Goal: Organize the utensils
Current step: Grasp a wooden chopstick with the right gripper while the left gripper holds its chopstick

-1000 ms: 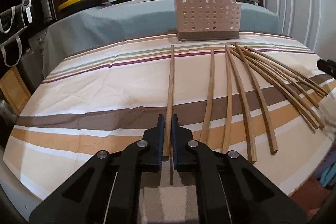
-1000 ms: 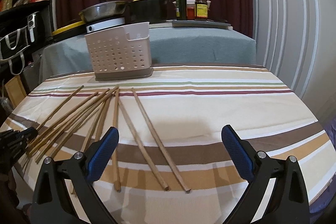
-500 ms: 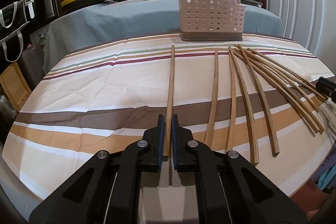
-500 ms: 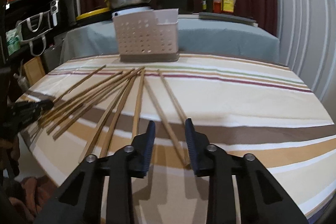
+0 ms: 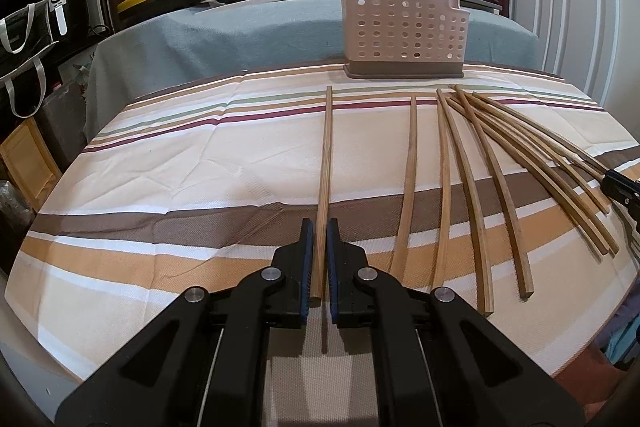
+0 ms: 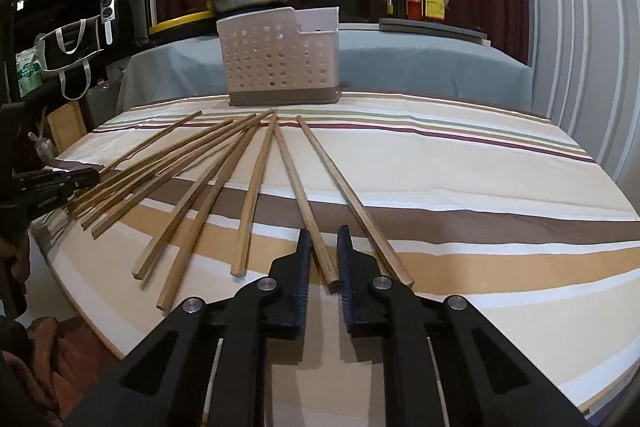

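Striped tablecloth (image 5: 160, 187), left tool (image 5: 317, 259) gripping chopstick (image 5: 325, 163) pointing toward caddy (image 5: 404, 31)

Between my left claw (image 5: 318, 259) pads sits a matt, grainy wooden chopstick (image 5: 325, 183). Claw body looks like matt black plastic. Under it the desk cloth (image 5: 160, 195) is woven, creased fabric; ahead, a smooth perforated plastic basket (image 5: 402, 31).

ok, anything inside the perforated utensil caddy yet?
Nothing visible. The perforated caddy shows only light and dark through its holes, and nothing sticks above its rim in either view. The chopsticks all lie on the striped tablecloth. The caddy's floor is hidden by its walls.
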The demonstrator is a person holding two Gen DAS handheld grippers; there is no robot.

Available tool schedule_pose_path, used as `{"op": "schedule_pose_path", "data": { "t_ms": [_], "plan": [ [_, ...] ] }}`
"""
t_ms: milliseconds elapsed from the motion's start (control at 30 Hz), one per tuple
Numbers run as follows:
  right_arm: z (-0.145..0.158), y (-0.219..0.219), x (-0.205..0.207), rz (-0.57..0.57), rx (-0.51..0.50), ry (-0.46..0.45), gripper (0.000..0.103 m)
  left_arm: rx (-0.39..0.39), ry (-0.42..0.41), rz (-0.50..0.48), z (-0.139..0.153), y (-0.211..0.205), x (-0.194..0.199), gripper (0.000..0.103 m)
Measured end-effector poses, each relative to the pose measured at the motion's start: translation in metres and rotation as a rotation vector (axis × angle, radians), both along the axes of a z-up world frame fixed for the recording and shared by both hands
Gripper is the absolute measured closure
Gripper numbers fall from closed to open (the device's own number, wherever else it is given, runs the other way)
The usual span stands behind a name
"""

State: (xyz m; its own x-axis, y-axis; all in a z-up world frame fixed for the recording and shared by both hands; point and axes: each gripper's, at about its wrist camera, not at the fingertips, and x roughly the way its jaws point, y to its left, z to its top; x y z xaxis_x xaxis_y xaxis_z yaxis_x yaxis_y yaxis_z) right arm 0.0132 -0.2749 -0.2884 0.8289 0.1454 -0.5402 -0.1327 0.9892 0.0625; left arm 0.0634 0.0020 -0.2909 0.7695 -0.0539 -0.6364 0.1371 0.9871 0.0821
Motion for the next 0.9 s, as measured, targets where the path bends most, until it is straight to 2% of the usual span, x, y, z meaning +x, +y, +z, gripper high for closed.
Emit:
{"op": "schedule_pose_path", "data": {
  "t_ms": [133,300,600,900],
  "plan": [
    [0.002,0.002,-0.002,0.005,-0.008,-0.003,0.095,-0.003,0.000,0.003,0.001,0.001,-0.001,0.096],
    [0.013,0.005,-0.008,0.006,-0.016,-0.035,0.096,-0.003,-0.016,0.006,0.006,0.001,-0.005,0.096],
    [0.052,0.016,-0.016,0.013,-0.035,-0.129,0.096,-0.009,-0.095,0.013,0.030,0.004,-0.018,0.096],
    [0.074,0.019,-0.020,0.002,-0.024,-0.184,0.096,-0.010,-0.165,0.027,0.052,0.006,-0.028,0.096]
  ]
}}
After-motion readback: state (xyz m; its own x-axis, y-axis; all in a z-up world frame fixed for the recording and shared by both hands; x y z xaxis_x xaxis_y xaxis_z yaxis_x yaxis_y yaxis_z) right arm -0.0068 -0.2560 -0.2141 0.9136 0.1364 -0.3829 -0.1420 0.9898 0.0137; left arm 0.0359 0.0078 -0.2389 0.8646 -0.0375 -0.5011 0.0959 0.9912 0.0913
